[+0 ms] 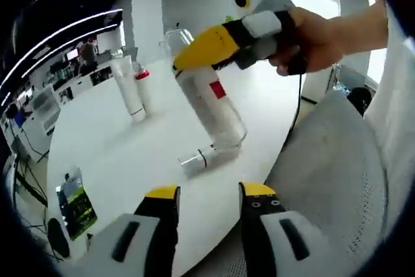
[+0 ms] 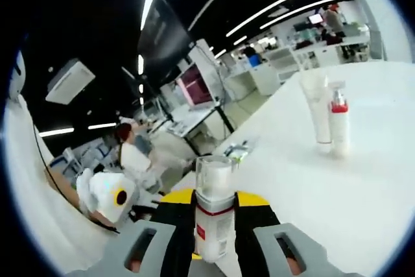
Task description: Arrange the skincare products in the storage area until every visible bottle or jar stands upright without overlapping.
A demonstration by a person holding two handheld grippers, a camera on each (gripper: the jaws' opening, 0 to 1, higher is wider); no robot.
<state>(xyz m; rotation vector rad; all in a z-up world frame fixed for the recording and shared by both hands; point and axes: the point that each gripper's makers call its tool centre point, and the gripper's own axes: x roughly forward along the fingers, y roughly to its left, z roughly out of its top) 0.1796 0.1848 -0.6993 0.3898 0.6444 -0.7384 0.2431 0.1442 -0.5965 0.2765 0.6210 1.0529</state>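
Note:
A clear bottle [image 1: 214, 98] with a red-and-white label hangs tilted over the white table [image 1: 130, 154], its base close to the tabletop. My right gripper [image 1: 188, 63], held by a hand, is shut on its upper part. In the right gripper view the same bottle [image 2: 214, 215] sits between the yellow jaws of the right gripper [image 2: 214, 202]. A small clear bottle [image 1: 198, 158] lies on its side just below it. A white tube [image 1: 128, 89] and a red-capped bottle [image 1: 142, 87] stand upright at the back. My left gripper [image 1: 209, 192] is open near the table's edge, holding nothing.
A green-and-black packet [image 1: 76, 202] lies near the table's left edge. A white mesh chair [image 1: 324, 180] stands at the right beside the table. The tube [image 2: 316, 111] and red-capped bottle [image 2: 338, 121] stand side by side, and a person [image 2: 133, 154] sits at a far desk.

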